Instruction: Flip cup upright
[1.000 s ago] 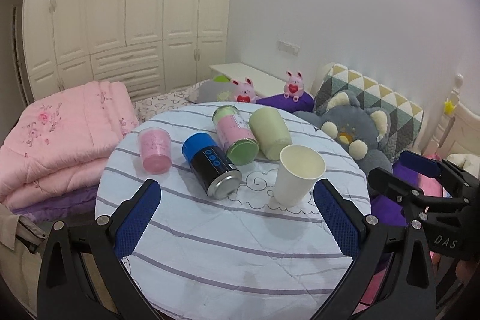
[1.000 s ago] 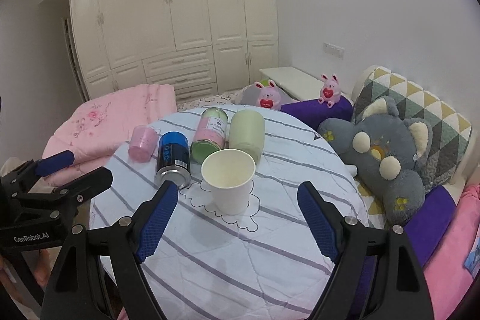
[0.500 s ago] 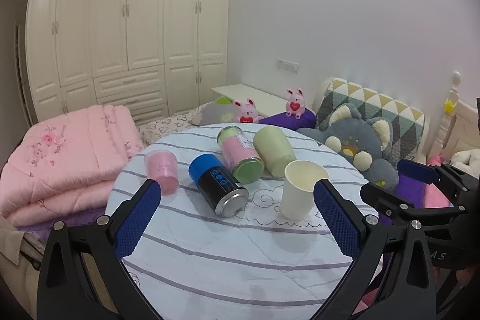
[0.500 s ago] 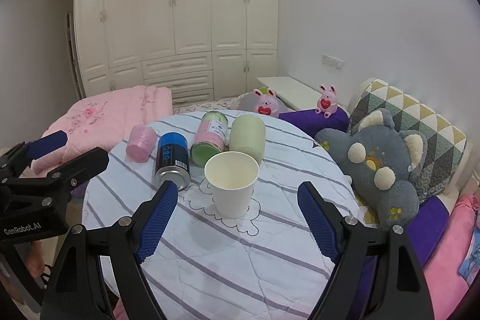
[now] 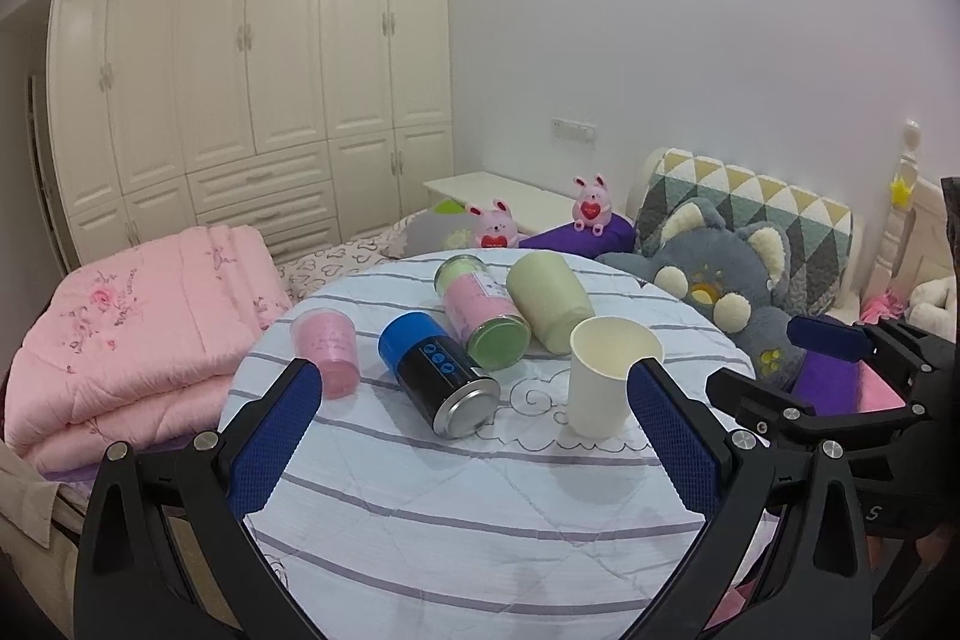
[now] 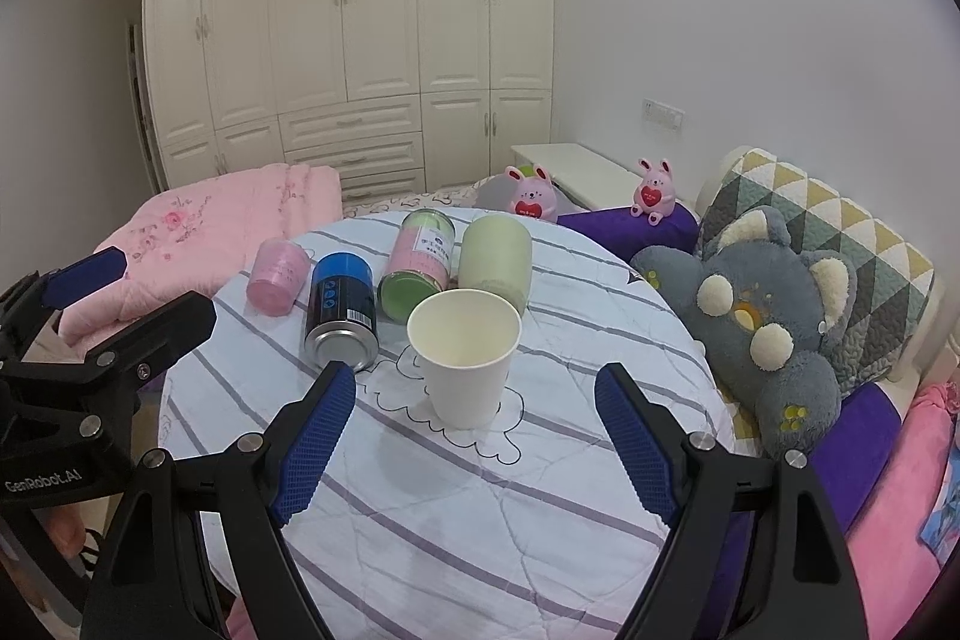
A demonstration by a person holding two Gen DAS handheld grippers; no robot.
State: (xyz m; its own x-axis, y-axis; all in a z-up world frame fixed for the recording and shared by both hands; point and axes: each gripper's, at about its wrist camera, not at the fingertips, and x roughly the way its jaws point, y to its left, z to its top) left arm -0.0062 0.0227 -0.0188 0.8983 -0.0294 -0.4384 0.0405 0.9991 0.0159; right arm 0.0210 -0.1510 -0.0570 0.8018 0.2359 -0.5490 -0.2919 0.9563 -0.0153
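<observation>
"GenRobot.AI" is printed in white on the black body of the left gripper (image 6: 66, 340). The label on the pink canister (image 6: 420, 259) is too small to read.

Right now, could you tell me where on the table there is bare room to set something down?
The near half of the table, between the paper cup and both grippers, is bare. The far half is crowded: pink cup, blue can, pink-green can and green cup lie close together.
</observation>
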